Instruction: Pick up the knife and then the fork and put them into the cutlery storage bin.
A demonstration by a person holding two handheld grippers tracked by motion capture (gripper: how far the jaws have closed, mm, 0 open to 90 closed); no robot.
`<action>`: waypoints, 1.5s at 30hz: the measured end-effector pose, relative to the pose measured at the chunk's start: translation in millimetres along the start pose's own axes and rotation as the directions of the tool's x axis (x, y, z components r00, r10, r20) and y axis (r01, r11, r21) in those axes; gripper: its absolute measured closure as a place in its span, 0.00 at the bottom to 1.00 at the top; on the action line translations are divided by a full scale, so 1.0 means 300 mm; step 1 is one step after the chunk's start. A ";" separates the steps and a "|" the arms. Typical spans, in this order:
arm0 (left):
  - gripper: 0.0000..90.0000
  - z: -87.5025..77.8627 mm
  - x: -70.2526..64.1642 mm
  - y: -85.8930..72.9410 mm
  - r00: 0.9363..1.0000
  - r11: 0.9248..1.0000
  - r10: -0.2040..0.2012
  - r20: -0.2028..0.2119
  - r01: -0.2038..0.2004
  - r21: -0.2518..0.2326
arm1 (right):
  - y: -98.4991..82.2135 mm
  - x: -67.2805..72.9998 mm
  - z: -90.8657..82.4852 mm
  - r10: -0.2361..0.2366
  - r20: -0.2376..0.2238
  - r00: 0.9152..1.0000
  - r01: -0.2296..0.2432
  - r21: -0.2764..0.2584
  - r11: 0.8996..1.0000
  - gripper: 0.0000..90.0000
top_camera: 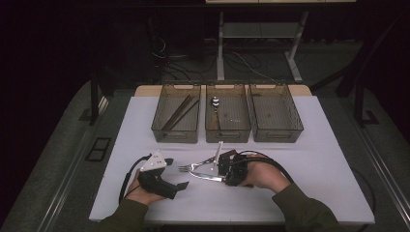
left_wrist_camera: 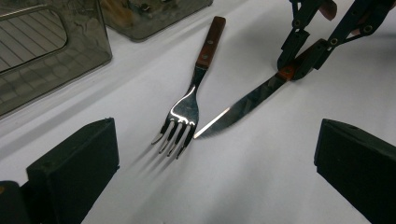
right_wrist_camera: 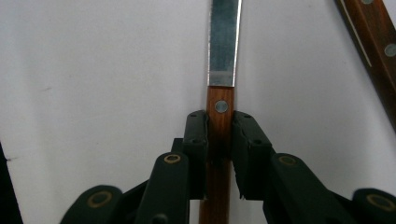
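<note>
A table knife (top_camera: 208,177) with a wooden handle lies on the white table (top_camera: 314,164), and my right gripper (top_camera: 223,178) is shut on that handle. In the right gripper view, the jaws (right_wrist_camera: 219,122) clamp the handle just behind the blade (right_wrist_camera: 224,42). A fork (top_camera: 192,167) with a wooden handle lies beside it, tines close to the knife tip. My left gripper (top_camera: 175,174) rests on the table left of both, open and empty. The left gripper view shows its wide-apart jaws (left_wrist_camera: 215,163) facing the fork (left_wrist_camera: 186,109) and knife (left_wrist_camera: 243,106), with the right gripper (left_wrist_camera: 303,56) beyond.
Three smoky plastic bins stand in a row at the back: the left bin (top_camera: 176,137) holds dark chopsticks (top_camera: 181,111), the middle bin (top_camera: 228,137) a spoon (top_camera: 216,104), and the right bin (top_camera: 276,137) looks empty. A bin wall (left_wrist_camera: 46,56) rises near the fork.
</note>
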State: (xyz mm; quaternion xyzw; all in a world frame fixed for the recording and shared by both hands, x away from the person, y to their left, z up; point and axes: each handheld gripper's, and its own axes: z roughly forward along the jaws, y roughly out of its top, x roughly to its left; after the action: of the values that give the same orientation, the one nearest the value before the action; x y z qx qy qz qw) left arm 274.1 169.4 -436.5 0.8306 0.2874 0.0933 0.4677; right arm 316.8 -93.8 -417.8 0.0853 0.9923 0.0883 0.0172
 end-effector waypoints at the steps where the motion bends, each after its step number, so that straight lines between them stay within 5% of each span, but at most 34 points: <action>1: 0.00 0.000 0.000 0.000 1.000 1.000 0.001 0.000 -0.001 0.000 | 0.000 -0.001 0.001 -0.008 0.003 1.000 0.008 -0.001 1.000 0.85; 15: 0.00 -0.002 0.003 0.000 1.000 1.000 -0.004 0.002 0.004 -0.006 | -0.060 -0.002 -0.017 -0.009 -0.034 0.999 0.008 -0.036 0.999 0.86; 26: 0.00 -0.006 0.009 -0.002 1.000 1.000 -0.013 0.005 0.013 -0.014 | -0.189 -0.037 -0.065 0.061 -0.041 0.997 -0.067 -0.171 0.983 0.86; 30: 0.00 -0.006 0.011 -0.003 1.000 1.000 -0.009 0.008 0.009 -0.014 | -0.220 -0.061 -0.086 0.085 -0.032 0.996 -0.090 -0.240 0.967 0.86; 36: 0.00 -0.005 0.009 -0.003 1.000 1.000 -0.007 0.009 0.007 -0.016 | -0.276 -0.099 -0.120 0.160 -0.034 0.987 -0.161 -0.355 0.921 0.86; 45: 0.00 -0.005 0.009 -0.003 1.000 1.000 -0.005 0.014 0.005 -0.017 | -0.323 -0.125 -0.154 0.223 -0.035 0.974 -0.215 -0.456 0.864 0.86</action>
State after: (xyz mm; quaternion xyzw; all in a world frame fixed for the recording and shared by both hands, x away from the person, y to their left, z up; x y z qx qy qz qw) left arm 275.4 172.4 -436.8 0.8265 0.2855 0.0890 0.4770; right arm 335.4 -202.3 -389.0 0.1917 0.9273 0.3196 0.0360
